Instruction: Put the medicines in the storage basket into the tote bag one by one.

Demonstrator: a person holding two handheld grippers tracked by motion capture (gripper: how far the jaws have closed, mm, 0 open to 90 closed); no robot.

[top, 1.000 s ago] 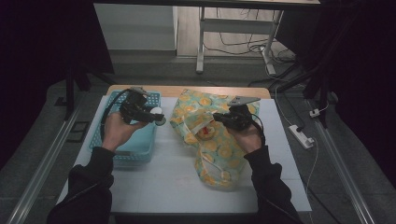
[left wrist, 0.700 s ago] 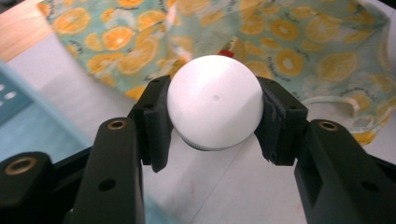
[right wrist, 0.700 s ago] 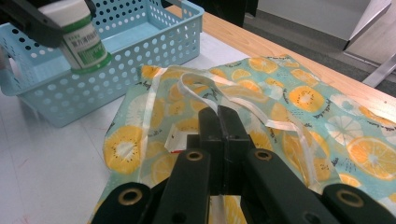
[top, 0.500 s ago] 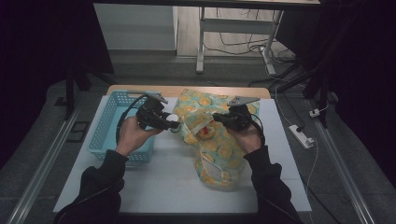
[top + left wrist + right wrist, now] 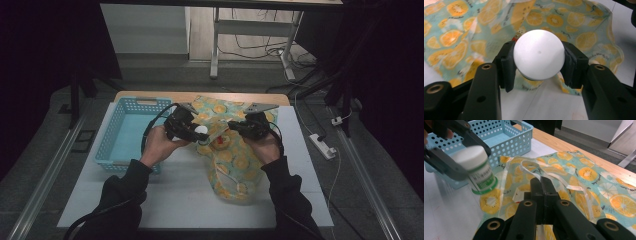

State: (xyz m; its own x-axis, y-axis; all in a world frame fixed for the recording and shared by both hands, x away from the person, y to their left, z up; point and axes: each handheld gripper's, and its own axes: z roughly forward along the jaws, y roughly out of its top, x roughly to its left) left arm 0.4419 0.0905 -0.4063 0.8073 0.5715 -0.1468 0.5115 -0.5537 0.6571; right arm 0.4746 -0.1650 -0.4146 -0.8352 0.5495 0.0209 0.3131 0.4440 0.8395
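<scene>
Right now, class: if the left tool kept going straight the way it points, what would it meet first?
Probably the fruit-print bag. The left tool, shut on the white-capped bottle, points at its cloth just ahead; depth is unclear.

Bottle label point(image 5: 482, 179): green print showing, blurred, not reading legibly.
Fruit-print bag point(image 5: 584, 173): small dark lettering appearing, illegible.

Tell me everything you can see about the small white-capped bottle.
The bottle is small and looks like plastic, with a smooth round white cap, a white label printed in green with a barcode, and a green band at its base. It is roughly upright, slightly tilted, off the table. The left gripper is shut on its cap, one jaw on each side. It hangs over the edge of the fruit-print bag, beside the blue basket.
</scene>
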